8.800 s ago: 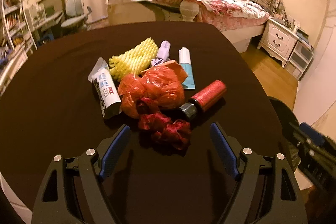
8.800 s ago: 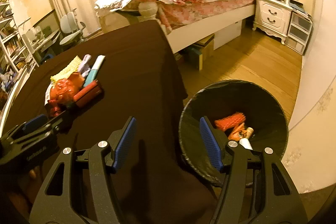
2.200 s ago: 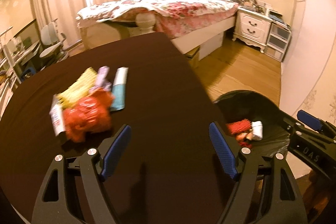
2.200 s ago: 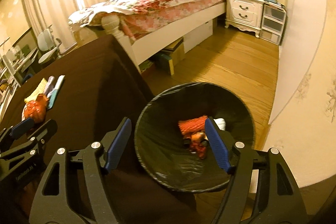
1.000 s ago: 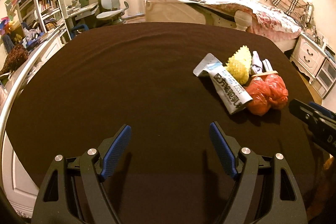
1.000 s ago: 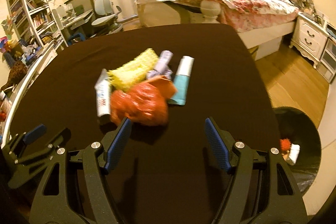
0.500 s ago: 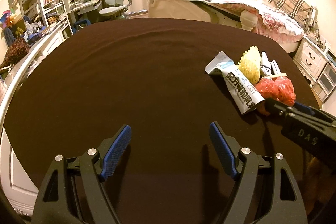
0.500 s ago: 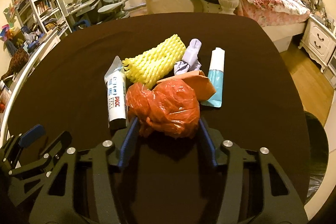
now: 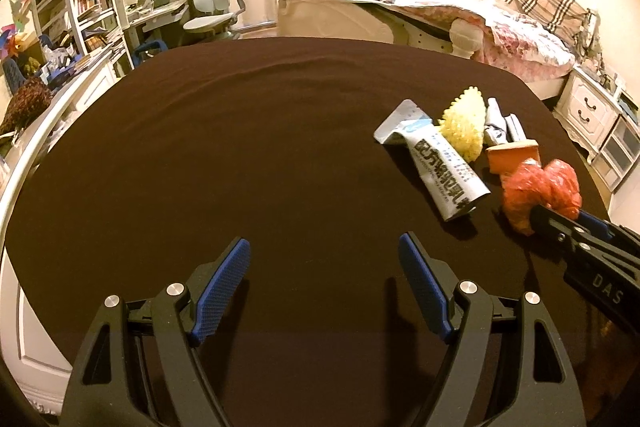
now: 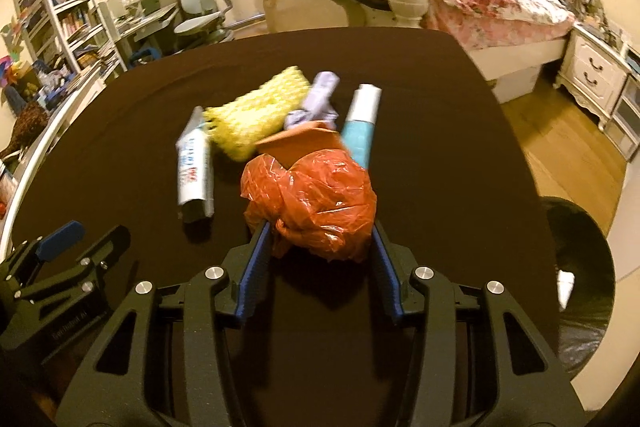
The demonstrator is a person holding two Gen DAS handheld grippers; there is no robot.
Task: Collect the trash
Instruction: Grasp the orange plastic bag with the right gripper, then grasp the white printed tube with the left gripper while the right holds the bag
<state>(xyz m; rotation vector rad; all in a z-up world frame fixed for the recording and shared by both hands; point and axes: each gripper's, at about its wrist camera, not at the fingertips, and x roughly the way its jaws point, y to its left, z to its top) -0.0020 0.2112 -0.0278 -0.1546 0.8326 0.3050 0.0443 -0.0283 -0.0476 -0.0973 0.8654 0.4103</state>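
The bin (image 10: 576, 267) stands off the table's (image 10: 440, 147) edge, right of the right gripper (image 10: 318, 231), with a white scrap inside. That gripper's jaws have just been closing and now pinch the red bag (image 10: 316, 195). Just beyond it lie an orange piece (image 10: 300, 141), a teal tube (image 10: 360, 125), yellow foam (image 10: 256, 115) and a white tube (image 10: 194, 167). The left gripper (image 9: 324, 267) hangs wide open over bare cloth.

Glossy crinkled plastic bag (image 10: 316, 203) — matt cloth tabletop (image 9: 240, 147).
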